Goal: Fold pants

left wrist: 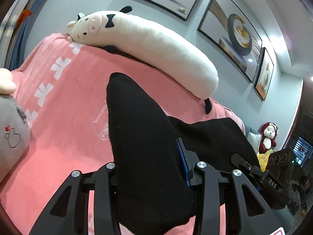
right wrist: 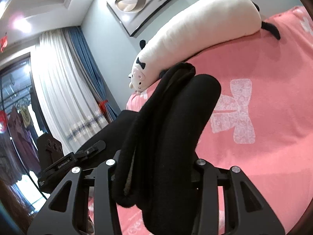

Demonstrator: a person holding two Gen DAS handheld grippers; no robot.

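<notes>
Pants: black pants (left wrist: 144,137) lifted above the pink bed cover (left wrist: 64,117), held at two places, fabric bunched between the jaws of each gripper
Left gripper (left wrist: 154,178): jaws pinching a thick fold of the pants; cloth spills forward over them
Right gripper (right wrist: 156,176): jaws pinching a rolled bunch of the pants (right wrist: 168,129)
Behind: long white cow plush (left wrist: 148,52) lies along the bed by the wall

DAS: white letters on a small black block (left wrist: 272,183) of the other hand-held gripper (left wrist: 252,168), to the right of the left hand-held gripper.
GenRobot.AI: white print on a black bar (right wrist: 64,164) left of the right hand-held gripper; smaller print below it is unreadable.
</notes>
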